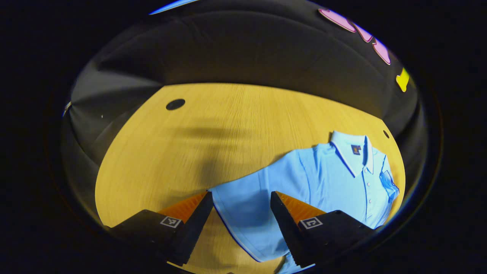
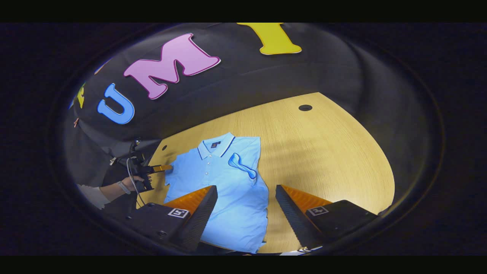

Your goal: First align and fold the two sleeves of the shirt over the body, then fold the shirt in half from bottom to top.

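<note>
A light blue polo shirt [image 1: 323,179] lies face up on the wooden table [image 1: 228,125], collar [image 1: 352,148] toward the wall. One sleeve [image 2: 241,165] is folded over the chest. The other sleeve [image 1: 236,213], edged with dark trim, lies spread flat on the table. My left gripper [image 1: 241,194] is open, its fingers straddling that spread sleeve just above it. In the right gripper view a hand [image 2: 131,184] holds this left gripper [image 2: 159,168] at the shirt's [image 2: 224,182] side. My right gripper [image 2: 246,190] is open above the shirt's lower body, holding nothing.
Black cloth walls close in the table [image 2: 335,160] at the back and sides. A round cable hole [image 1: 175,104] sits in one far corner, another hole [image 2: 305,107] in the other. Bare wood stretches beside the shirt [image 2: 323,152].
</note>
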Demonstrator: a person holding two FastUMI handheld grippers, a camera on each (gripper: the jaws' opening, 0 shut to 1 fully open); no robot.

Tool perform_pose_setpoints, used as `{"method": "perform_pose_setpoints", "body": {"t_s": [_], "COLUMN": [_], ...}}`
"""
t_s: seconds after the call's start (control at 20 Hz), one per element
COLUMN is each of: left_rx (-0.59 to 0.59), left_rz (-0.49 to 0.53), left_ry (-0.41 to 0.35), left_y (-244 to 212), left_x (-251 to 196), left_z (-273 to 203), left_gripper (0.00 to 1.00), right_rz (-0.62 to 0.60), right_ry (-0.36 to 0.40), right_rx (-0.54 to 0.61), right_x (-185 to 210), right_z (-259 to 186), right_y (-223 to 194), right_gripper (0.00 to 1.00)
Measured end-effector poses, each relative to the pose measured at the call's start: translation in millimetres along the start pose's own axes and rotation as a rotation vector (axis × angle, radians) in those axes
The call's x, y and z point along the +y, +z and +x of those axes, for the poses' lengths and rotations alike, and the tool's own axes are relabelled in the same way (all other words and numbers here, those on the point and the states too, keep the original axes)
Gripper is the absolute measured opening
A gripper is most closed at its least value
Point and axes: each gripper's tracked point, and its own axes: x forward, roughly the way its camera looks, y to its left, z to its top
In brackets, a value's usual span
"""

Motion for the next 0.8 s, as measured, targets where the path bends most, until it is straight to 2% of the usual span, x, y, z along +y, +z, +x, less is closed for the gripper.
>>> {"method": "perform_pose_setpoints", "body": {"t_s": [0.05, 0.1, 0.15, 0.2, 0.35, 0.4, 0.45, 0.55, 0.8], "left_rx": [0.008, 0.008, -0.008, -0.017, -0.032, -0.033, -0.032, -0.055, -0.148], "left_rz": [0.005, 0.022, 0.042, 0.053, 0.049, 0.044, 0.025, -0.01, -0.009], "left_ry": [0.0, 0.018, 0.003, -0.012, -0.001, -0.021, -0.059, -0.096, -0.186], "left_y": [-1, -2, -2, 2, 2, 3, 4, 14, 45], "left_x": [1, 4, 1, -2, -16, -22, -32, -43, -81], "left_z": [0, 0, 4, 6, 1, 2, 1, -8, -44], "left_gripper": [0.95, 0.88, 0.9, 0.86, 0.29, 0.1, 0.07, 0.06, 0.06], "right_rz": [0.003, 0.011, 0.02, 0.03, 0.052, 0.05, 0.045, 0.034, 0.023], "right_ry": [0.002, 0.008, 0.013, 0.014, 0.029, 0.032, 0.03, 0.025, 0.035], "right_rx": [0.005, 0.005, 0.003, 0.004, 0.002, 0.004, 0.007, 0.011, 0.014], "right_x": [0, 1, 2, 2, 1, 1, -1, -4, -5], "right_z": [0, 1, 3, 5, 8, 8, 7, 7, 7], "right_y": [1, 3, 6, 7, 10, 10, 8, 6, 2], "right_gripper": [0.96, 0.96, 0.96, 0.96, 0.96, 0.96, 0.96, 0.96, 0.96]}}
